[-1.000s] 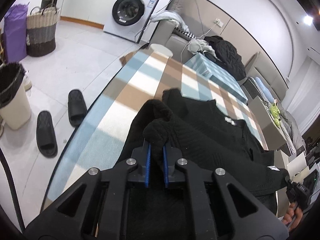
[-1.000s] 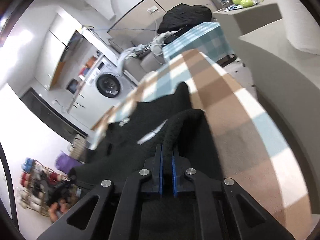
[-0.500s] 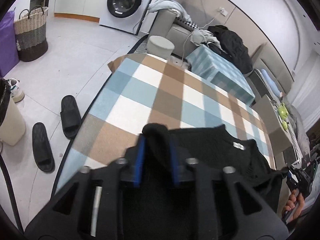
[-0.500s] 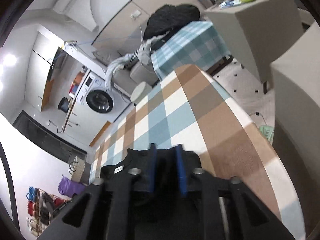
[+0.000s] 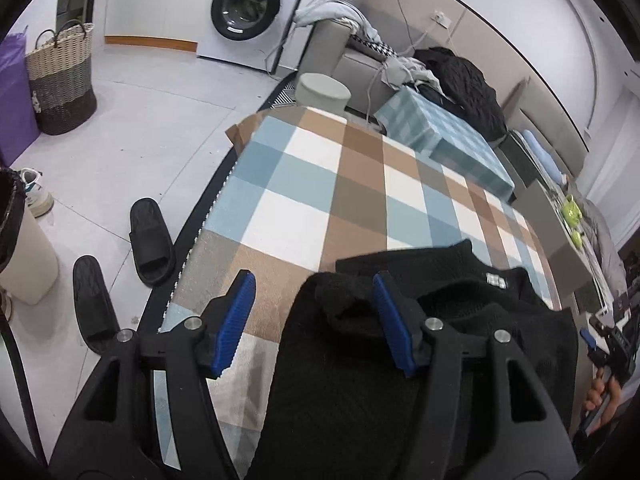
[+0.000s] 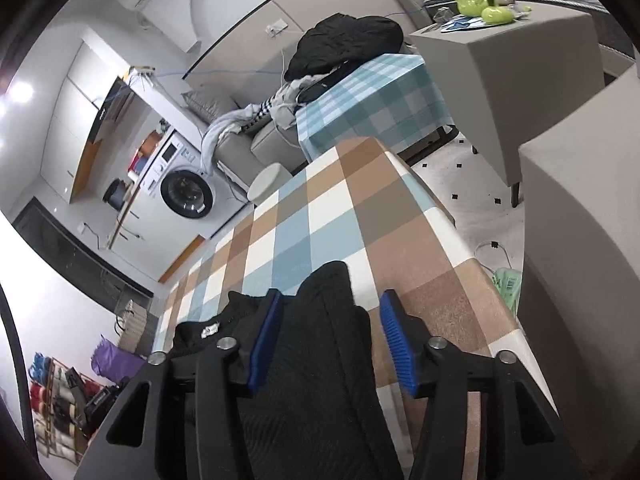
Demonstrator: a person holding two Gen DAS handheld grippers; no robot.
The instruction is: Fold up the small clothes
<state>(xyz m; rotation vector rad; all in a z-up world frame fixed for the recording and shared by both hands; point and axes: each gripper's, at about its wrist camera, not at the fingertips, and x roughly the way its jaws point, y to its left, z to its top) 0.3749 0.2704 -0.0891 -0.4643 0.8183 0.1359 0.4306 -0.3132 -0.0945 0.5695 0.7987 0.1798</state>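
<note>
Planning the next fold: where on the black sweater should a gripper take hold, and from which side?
Probably the black sweater at its bunched sleeve end, raised off the checked cloth and lying loose between the left gripper's open jaws. Come from the near edge.

Black knit sweater (image 5: 400, 360) — flat on table

Table under a blue, brown and white checked cloth (image 5: 304, 200), black knit sweater (image 5: 460, 320) lying at its near edge

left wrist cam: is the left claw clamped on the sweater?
No: the left claw stands open, its left pad over bare checked cloth, clear of the black sweater.
</note>
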